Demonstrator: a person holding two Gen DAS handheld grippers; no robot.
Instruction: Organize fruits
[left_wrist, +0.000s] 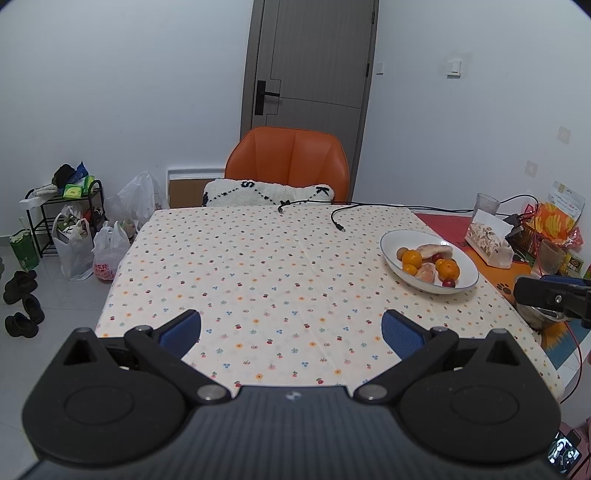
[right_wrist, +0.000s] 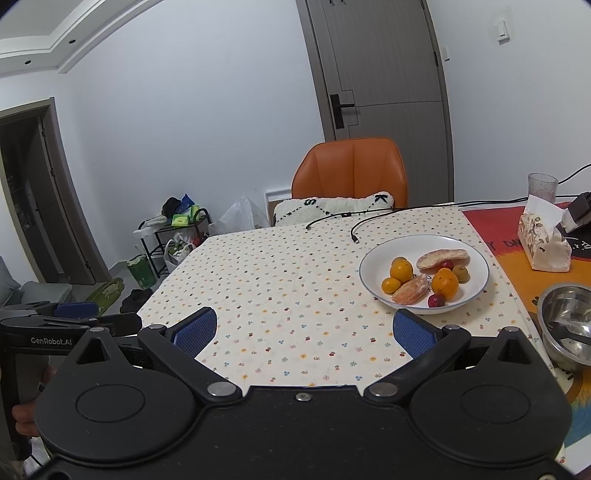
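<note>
Left wrist view: table with dotted floral cloth (left_wrist: 258, 266), bare over most of its spread. Orange chair (left_wrist: 288, 162) behind far edge, white cushion (left_wrist: 266, 192) on its seat, grey door (left_wrist: 310, 62) beyond. Two black cable ends (left_wrist: 338, 221) on cloth near far edge. White bowl (left_wrist: 469, 284) at right holding the fruits (left_wrist: 430, 264): oranges, peeled segments, small red ones. Left gripper (left_wrist: 291, 330) low over near edge, blue pads spread wide, nothing between. On floor at left: black rack (left_wrist: 70, 206), plastic bags (left_wrist: 74, 247), dark shoes (left_wrist: 22, 299). At far right: snack packets (left_wrist: 557, 218).

Right wrist view: same cloth, bowl nearer, ahead and right of right gripper (right_wrist: 304, 332), pads likewise wide apart and empty. Shown here only: steel bowl (right_wrist: 565, 325) at right edge, dark doorway (right_wrist: 33, 192) at left, ceiling moulding (right_wrist: 74, 33).
</note>
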